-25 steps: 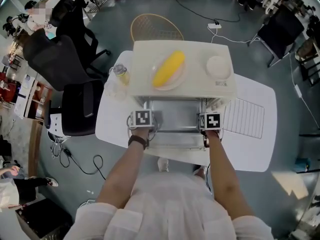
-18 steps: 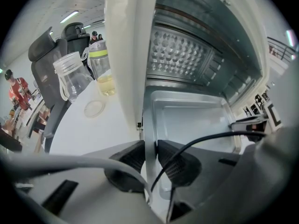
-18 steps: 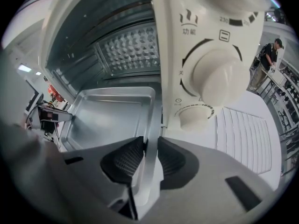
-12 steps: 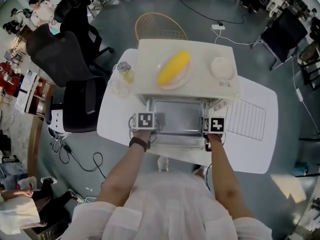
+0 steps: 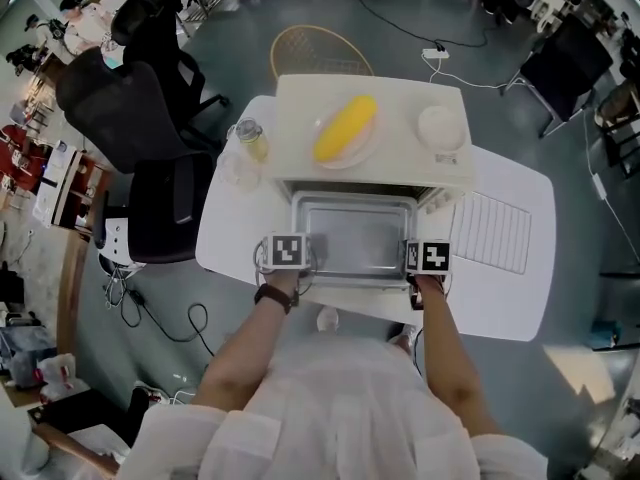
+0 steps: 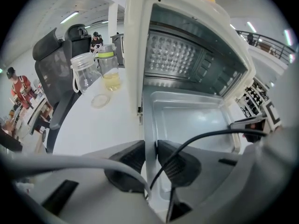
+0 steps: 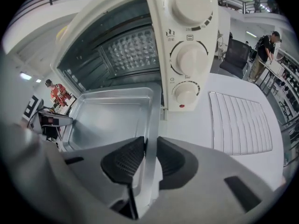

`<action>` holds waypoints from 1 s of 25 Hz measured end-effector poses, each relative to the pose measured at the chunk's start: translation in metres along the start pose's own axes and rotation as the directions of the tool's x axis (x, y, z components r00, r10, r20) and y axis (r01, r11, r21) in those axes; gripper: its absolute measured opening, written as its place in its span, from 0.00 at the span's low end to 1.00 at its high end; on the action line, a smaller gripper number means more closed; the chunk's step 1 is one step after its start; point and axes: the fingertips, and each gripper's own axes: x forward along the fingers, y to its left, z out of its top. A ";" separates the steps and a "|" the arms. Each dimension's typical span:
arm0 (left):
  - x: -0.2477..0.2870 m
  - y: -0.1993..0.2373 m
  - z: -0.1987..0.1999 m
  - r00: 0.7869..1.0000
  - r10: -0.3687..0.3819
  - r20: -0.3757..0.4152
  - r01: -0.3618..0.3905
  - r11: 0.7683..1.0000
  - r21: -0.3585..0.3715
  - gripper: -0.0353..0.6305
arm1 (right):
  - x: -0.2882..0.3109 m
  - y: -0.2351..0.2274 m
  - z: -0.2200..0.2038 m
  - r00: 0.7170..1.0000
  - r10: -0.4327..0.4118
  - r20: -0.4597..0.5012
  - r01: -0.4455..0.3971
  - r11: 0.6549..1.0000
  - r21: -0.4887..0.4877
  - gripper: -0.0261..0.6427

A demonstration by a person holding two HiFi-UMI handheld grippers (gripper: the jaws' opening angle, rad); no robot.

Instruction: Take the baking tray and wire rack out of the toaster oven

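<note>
While the baking tray (image 5: 355, 236) sits drawn most of the way out of the toaster oven (image 5: 400, 158), with only its far end inside the mouth, it is carried by two narrow pinches alone. The left gripper (image 6: 150, 147) has its fingers (image 6: 128, 161) clamped on the tray's left side rim near the front corner, and the right gripper (image 7: 149, 146) has just been closing its fingers (image 7: 122, 161), which press on the right side rim with the metal between them. The danger, as I judge it, lies in that thin hold: once the far end leaves its support inside the oven, the tray could swing down about the two pinch points or slip from the ribbed pads, the more so on the right if that grip is not yet firm. An uneven pull, one hand ahead of the other, could skew the tray and jam a back corner against the oven wall, jolting the corn cob (image 5: 345, 128) on the roof. The tray lies open side up and about level, its long axis across the oven mouth from left to right, its short sides at the grippers. The wire rack (image 5: 490, 233) lies flat on the counter (image 5: 232, 238) to the oven's right.
</note>
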 end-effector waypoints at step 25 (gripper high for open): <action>-0.003 -0.119 -0.051 0.980 0.184 0.083 -0.190 0.979 0.073 0.17 | -0.062 -0.131 -0.074 0.997 0.044 -0.061 -0.045 0.999 -0.004 0.17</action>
